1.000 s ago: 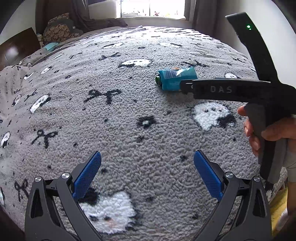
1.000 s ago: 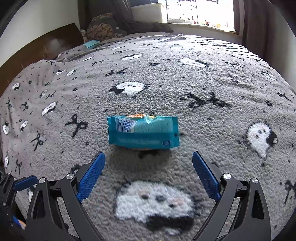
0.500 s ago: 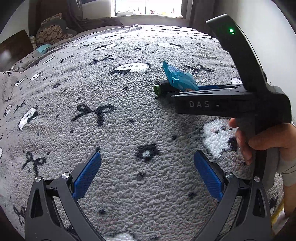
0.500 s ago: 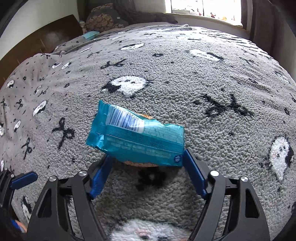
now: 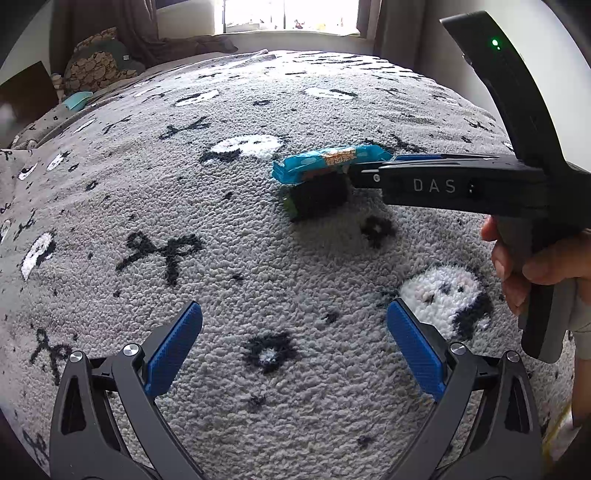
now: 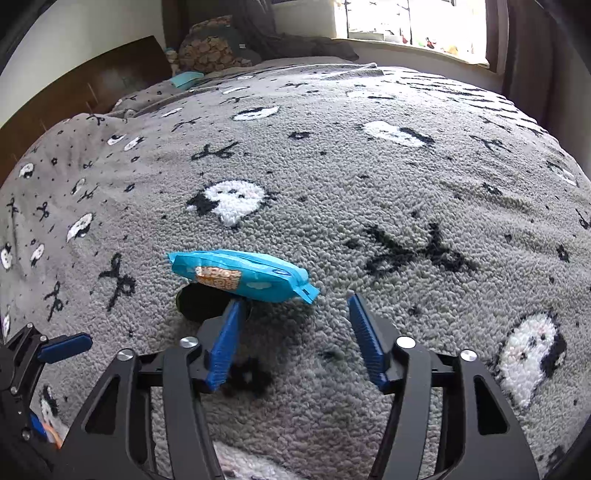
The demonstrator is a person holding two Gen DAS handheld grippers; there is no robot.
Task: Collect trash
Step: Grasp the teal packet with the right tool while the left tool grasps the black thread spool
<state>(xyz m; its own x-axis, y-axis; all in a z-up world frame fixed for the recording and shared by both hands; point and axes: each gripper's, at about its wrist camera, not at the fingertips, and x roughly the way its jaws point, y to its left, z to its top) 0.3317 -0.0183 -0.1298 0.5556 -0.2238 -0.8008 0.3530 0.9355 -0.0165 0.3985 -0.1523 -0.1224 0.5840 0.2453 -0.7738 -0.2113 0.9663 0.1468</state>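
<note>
Left wrist view: left gripper [image 5: 294, 307] is seen at bottom of frame, black angular arms with ribbed blue rubber pads [image 5: 173, 347] spread wide, nothing between them. Only the grey nubby fleece blanket [image 5: 258, 258] with woven white ghost and black bow motifs is framed below it.

At right of frame, the grey handle of the other tool is gripped by the right hand [image 5: 535, 266]. Its black body, lettered "DAS", is run leftward toward frame centre. A green LED is lit on the upright fin at upper right.

Right wrist view: right gripper [image 6: 295, 306] is seen at lower centre with its ribbed blue pads part-way apart, and bare blanket is visible through the gap. Nothing is pinched between the pads.

The crinkled teal plastic snack wrapper with orange label [image 6: 240, 275] is located just left of frame centre, draped over the tip of the left-of-frame pad. It is flat and oblong with a crimped end seam at the right. A dark rounded shadow is cast on the pile beneath it. Whether it is carried by that tip alone cannot be told.

Further back, upper left: small teal item [image 6: 186, 78], pebble-print cushion [image 6: 210, 51], and dark brown wooden headboard [image 6: 92, 96]. Bright window [image 6: 406, 22] is seen at top right, flanked by dark curtains.
</note>
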